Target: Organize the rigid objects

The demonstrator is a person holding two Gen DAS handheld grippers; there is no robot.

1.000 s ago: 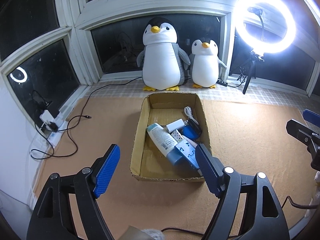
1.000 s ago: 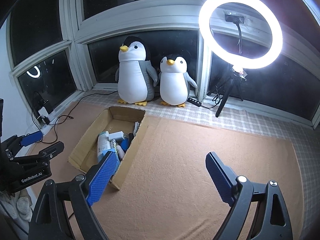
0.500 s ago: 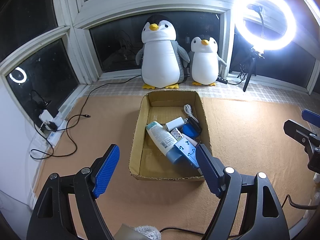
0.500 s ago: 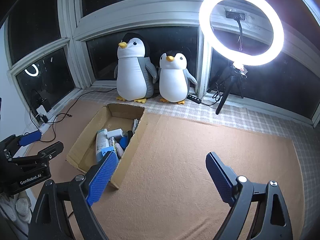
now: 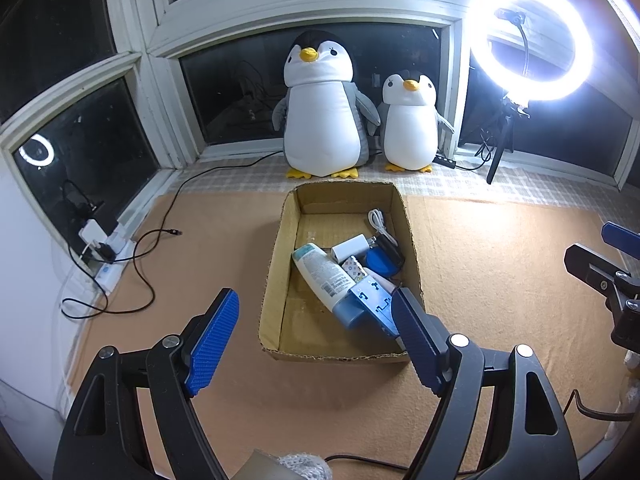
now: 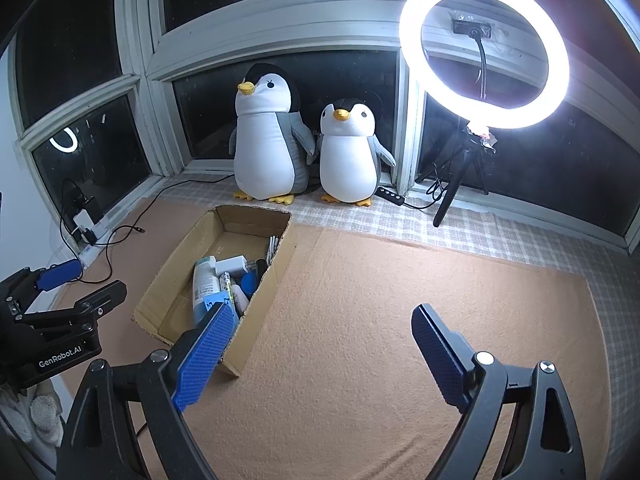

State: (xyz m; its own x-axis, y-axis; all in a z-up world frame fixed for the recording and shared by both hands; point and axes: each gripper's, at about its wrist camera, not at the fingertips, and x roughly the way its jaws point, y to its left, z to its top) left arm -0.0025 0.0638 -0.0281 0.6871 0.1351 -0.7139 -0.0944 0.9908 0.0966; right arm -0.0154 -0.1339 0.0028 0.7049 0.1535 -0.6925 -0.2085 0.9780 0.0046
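An open cardboard box (image 5: 276,264) (image 6: 272,280) sits on the tan mat. Inside lie a white bottle with a blue cap (image 5: 324,280), a white charger (image 5: 350,246), a white cable (image 5: 378,220), a blue round object (image 5: 380,262) and a light blue packet (image 5: 374,300). My left gripper (image 5: 316,338) is open and empty, held above the box's near edge. My right gripper (image 6: 320,354) is open and empty over the mat, right of the box. The left gripper also shows in the right wrist view (image 6: 64,304).
Two plush penguins (image 5: 326,112) (image 5: 410,120) stand on the sill behind the box. A lit ring light on a tripod (image 5: 528,40) stands at the back right. A power strip with black cables (image 5: 104,248) lies along the left wall.
Both grippers have drifted slightly; the views shifted a little. Nothing was grasped or released, and the box contents have not moved.
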